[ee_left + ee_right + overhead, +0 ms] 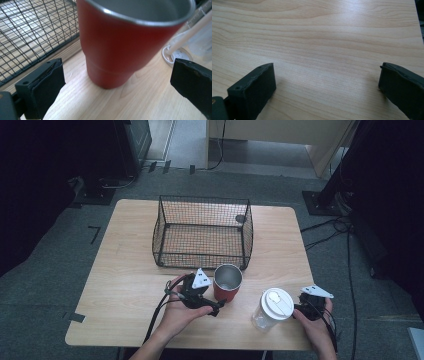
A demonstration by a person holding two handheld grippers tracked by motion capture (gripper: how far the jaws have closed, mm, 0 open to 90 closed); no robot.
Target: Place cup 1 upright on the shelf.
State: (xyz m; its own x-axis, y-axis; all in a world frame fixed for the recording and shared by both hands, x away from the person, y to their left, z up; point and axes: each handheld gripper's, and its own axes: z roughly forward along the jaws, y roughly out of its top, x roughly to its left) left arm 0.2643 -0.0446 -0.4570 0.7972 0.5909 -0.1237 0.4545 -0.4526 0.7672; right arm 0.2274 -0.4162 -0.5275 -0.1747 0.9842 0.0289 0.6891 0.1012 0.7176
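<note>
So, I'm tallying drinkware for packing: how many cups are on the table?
2. A red tumbler just in front of the wire basket, and a clear lidded cup right of it, near the front edge.

Soft overhead light brightens the table; surroundings fall dark, gripper views blur up close.

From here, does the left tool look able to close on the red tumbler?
Probably yes. The left tool is open, its jaws wide on either side of the red tumbler, which stands upright on the table straight ahead. Nothing sits between them; the wire basket stays off to one side.
</note>
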